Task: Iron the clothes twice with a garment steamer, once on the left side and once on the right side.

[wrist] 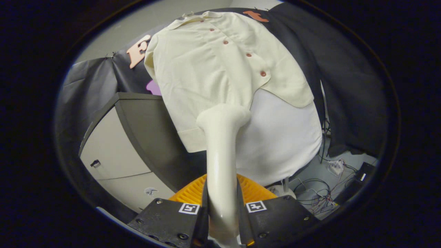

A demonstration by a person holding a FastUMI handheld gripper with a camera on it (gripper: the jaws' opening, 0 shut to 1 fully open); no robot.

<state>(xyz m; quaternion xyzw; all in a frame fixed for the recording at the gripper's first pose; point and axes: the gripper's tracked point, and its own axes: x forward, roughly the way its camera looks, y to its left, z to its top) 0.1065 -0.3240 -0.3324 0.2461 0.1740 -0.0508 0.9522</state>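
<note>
Steamer (222, 151) clenched in gripper (222, 220), head seemingly touching shirt (213, 79) beyond.

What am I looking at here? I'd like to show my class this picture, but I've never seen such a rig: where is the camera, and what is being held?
The camera rides on a handheld two-finger gripper and looks forward along its fingers, which show nearest the camera. A person carries it; there is no robot arm. Both fingers press on the handle of a cream garment steamer, whose head touches a cream button-up shirt. The shirt hangs over a white padded form. Beside it stands a grey cabinet; beneath the steamer sits an orange ribbed thing, and cables lie on the floor.
</note>
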